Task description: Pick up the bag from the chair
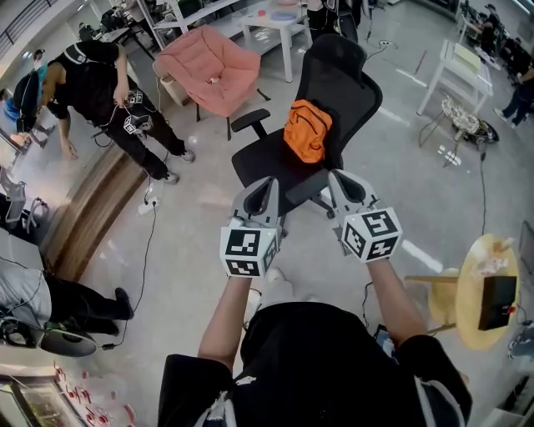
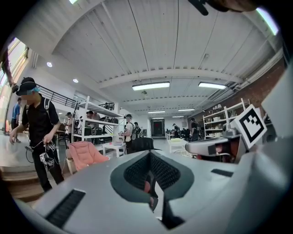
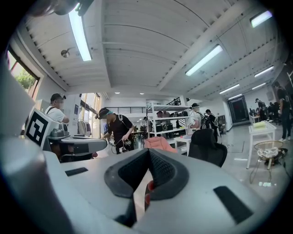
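1. Room. I stand on a grey polished concrete floor (image 1: 200, 233) in an open workshop hall with white shelving and strip lights.
2. Edges. A raised wooden step (image 1: 92, 208) bounds the floor at the left. A white frame table (image 1: 459, 67) and a round wooden side table (image 1: 484, 283) bound it at the right.
3. Open room. Bare floor lies on both sides of the black mesh office chair (image 1: 334, 92). On the left side, a thin black cable (image 1: 148, 242) crosses it.
4. Behind the office chair stand a pink padded lounge chair (image 1: 213, 71) and a small white square table (image 1: 275, 25).
5. A person in black clothing (image 1: 92, 83) bends over near the step, well apart from me.
6. Task item. The orange fabric bag (image 1: 307, 129) sits on the office chair's seat, leaning against the backrest.
7. Tools. My left gripper (image 1: 265, 190) and right gripper (image 1: 342, 185) point level at the seat's front edge, short of the bag. A chair armrest (image 1: 307, 188) shows between them. On each gripper the jaws are fully together, with nothing held.
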Action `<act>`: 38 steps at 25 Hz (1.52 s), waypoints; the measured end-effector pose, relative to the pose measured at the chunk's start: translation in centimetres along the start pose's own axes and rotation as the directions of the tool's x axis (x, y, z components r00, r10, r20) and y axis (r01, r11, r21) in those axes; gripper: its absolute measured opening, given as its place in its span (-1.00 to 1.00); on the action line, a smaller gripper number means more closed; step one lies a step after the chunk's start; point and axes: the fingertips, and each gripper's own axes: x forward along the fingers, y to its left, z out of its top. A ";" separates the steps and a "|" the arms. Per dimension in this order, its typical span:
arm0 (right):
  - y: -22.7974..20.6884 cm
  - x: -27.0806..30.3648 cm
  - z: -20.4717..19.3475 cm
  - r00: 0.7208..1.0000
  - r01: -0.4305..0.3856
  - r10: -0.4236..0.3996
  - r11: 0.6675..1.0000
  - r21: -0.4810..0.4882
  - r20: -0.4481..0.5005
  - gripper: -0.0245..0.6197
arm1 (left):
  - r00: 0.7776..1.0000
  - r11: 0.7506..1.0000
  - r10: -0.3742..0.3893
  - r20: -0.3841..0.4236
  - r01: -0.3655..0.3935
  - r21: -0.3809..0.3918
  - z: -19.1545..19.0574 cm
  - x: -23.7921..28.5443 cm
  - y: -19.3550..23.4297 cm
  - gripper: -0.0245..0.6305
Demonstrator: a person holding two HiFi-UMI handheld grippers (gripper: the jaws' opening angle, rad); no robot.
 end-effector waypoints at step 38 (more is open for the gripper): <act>-5.5 23.8 1.4 0.996 0.043 -0.045 0.999 -0.033 -0.077 -0.92 | 0.998 0.996 -0.061 -0.030 0.058 -0.068 0.6 17.0 18.2 -0.90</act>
